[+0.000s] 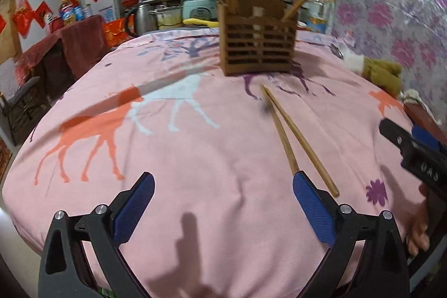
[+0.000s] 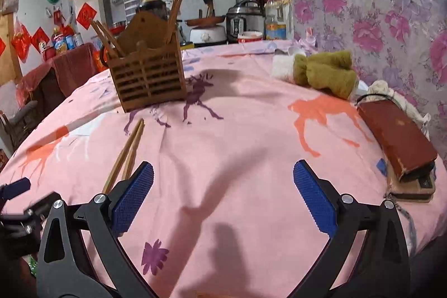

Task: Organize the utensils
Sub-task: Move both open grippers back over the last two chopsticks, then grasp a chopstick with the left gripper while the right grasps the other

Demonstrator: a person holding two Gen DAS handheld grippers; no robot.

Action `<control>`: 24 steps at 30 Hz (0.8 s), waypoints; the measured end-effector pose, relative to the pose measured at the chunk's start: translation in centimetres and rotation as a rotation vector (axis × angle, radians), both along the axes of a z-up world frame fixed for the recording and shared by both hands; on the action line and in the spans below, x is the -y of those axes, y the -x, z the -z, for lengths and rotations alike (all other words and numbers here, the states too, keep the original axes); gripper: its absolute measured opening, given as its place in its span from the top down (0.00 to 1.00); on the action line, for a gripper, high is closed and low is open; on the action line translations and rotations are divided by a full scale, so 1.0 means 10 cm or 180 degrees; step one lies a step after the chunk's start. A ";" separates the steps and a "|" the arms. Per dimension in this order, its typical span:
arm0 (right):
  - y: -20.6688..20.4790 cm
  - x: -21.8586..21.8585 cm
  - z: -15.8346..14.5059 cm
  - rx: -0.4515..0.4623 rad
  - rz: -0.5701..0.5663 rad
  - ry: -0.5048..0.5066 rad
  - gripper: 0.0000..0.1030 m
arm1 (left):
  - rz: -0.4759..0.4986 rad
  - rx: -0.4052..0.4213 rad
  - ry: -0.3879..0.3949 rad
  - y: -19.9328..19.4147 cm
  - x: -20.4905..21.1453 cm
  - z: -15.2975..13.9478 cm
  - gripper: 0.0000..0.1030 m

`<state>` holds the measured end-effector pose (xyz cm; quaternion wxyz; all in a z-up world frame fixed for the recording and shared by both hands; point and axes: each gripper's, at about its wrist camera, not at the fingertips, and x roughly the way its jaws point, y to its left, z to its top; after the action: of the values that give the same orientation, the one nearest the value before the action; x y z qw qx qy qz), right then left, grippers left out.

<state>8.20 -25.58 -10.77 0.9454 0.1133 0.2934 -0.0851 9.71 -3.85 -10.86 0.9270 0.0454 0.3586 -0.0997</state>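
Both hand-held grippers hung low over the near edge of the pink deer-print tablecloth (image 1: 195,158), and neither held anything. Farthest left, the left gripper (image 1: 223,210) had its blue-padded fingers (image 1: 134,210) spread wide apart, and its right finger sat just at the near end of one of the two loose chopsticks, perhaps touching it; it seemed posed that way to line up on the pair.

Those two long, light-brown wooden chopsticks (image 1: 290,133) lay flat on the cloth between the grippers, far tips close together and pointing toward the holder, near ends splayed apart in a narrow V. They looked plain and smooth.

Beyond them, toward the far middle of the table, stood the brown slatted wooden utensil holder (image 1: 258,46), upright, with several more chopsticks leaning out of its compartments. It was likely where the loose pair belonged.

Right of the loose pair, the right gripper (image 2: 223,198) was likewise wide open, its left finger next to the chopsticks' near ends.

At the far right lay an olive-green plush toy (image 2: 324,71) and, nearer, a reddish-brown rectangular case (image 2: 396,136) at the table's edge, well apart from the work.
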 end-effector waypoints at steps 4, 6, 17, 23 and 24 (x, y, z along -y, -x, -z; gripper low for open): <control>-0.05 0.07 0.08 -0.0109 0.0029 -0.0138 0.06 | 0.0120 -0.0014 -0.0088 0.02 0.10 0.07 0.05; -0.06 0.09 0.10 -0.0136 0.0037 -0.0181 0.06 | 0.0191 -0.0027 -0.0107 0.03 0.15 0.10 0.05; -0.06 0.11 0.13 -0.0148 0.0053 -0.0246 0.06 | 0.0382 -0.0269 -0.0252 -0.19 0.38 0.28 0.04; -0.07 0.12 0.13 -0.0154 0.0052 -0.0266 0.06 | -0.0172 -0.0378 -0.0090 -0.47 0.00 0.26 0.12; -0.07 0.12 0.13 -0.0157 0.0053 -0.0267 0.06 | -0.0229 -0.0399 -0.0069 -0.49 -0.07 0.26 0.12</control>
<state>8.89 -26.80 -12.09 0.9316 0.1532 0.3189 -0.0833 14.58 -3.19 -13.44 0.9052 0.0362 0.4184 -0.0650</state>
